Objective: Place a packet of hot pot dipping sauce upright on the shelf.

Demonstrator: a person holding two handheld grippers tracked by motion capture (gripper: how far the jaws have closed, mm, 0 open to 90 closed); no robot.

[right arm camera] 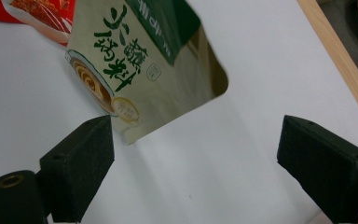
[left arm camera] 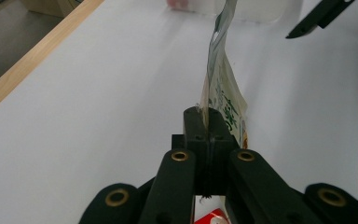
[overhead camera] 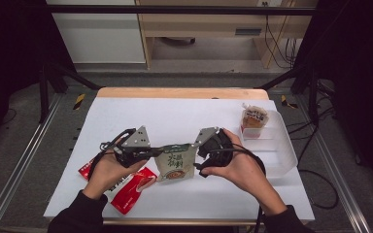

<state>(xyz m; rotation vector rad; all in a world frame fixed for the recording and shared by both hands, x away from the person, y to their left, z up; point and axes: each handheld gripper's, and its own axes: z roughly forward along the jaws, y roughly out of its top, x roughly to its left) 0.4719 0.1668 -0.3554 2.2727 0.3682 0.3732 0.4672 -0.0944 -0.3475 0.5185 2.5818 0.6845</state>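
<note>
Beige pouch [overhead camera: 176, 162] pinched by left claw [overhead camera: 151, 154]; right claw [overhead camera: 200, 145] wide; red packets [overhead camera: 132, 188], tray [overhead camera: 282, 154] nearby.

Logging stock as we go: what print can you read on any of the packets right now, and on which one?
Cream and green pouch: large green Chinese characters, rotated, too uncertain to quote.
Small green stamp on it: too small.
Red packets: print blurred.
Packet in the clear tray: dark lettering, too small.

Two red packets [overhead camera: 128, 187] lay flat at the near left part of the white bench [overhead camera: 184, 116]. A clear plastic tray [overhead camera: 278, 150] stood at the right edge, and one small orange packet [overhead camera: 253, 121] leaned inside its far end.
</note>
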